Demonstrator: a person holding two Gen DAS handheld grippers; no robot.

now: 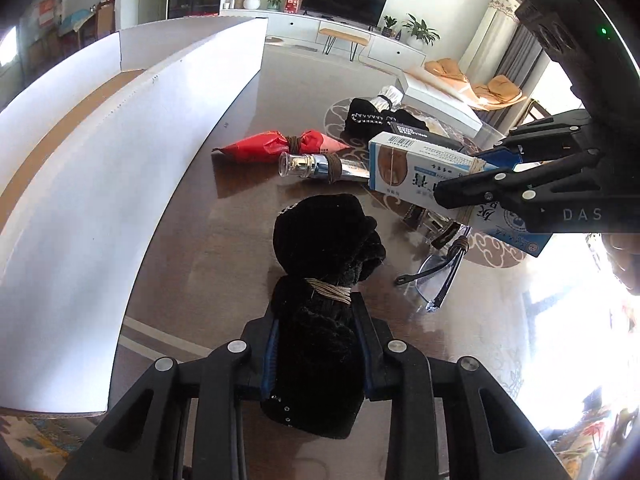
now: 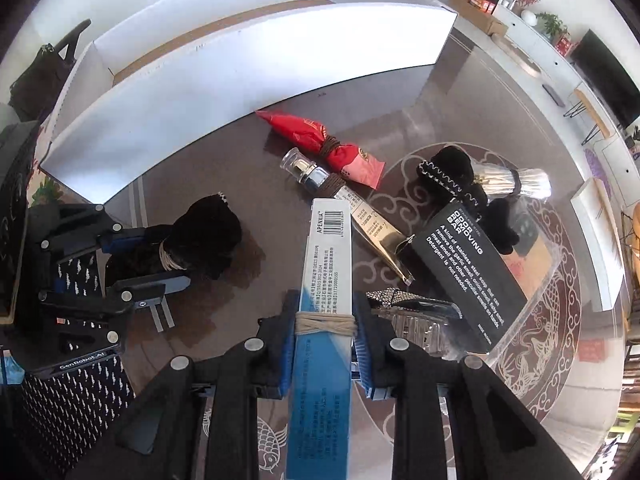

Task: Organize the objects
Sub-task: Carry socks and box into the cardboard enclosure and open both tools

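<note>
While the left wrist view fills its lower middle with the left gripper [image 1: 316, 360], the jaws are pinching a black fuzzy bundle [image 1: 320, 300] tied with pale twine. At the left of the frame curves the white wall of the cardboard box [image 1: 120, 168]; a red packet [image 1: 276, 144] and a silver-capped tube [image 1: 316, 166] lie on the dark table [image 1: 224, 240] at centre.

Seen from the right wrist, the right gripper [image 2: 325, 344] at bottom centre is pressed onto a blue-and-white carton [image 2: 324, 280] bound with string, pointing toward the box across the upper frame. At right lies a black carton [image 2: 468, 272].

Both pickups look done; I judge the next move is carrying each item over the box wall and letting go inside.
</note>
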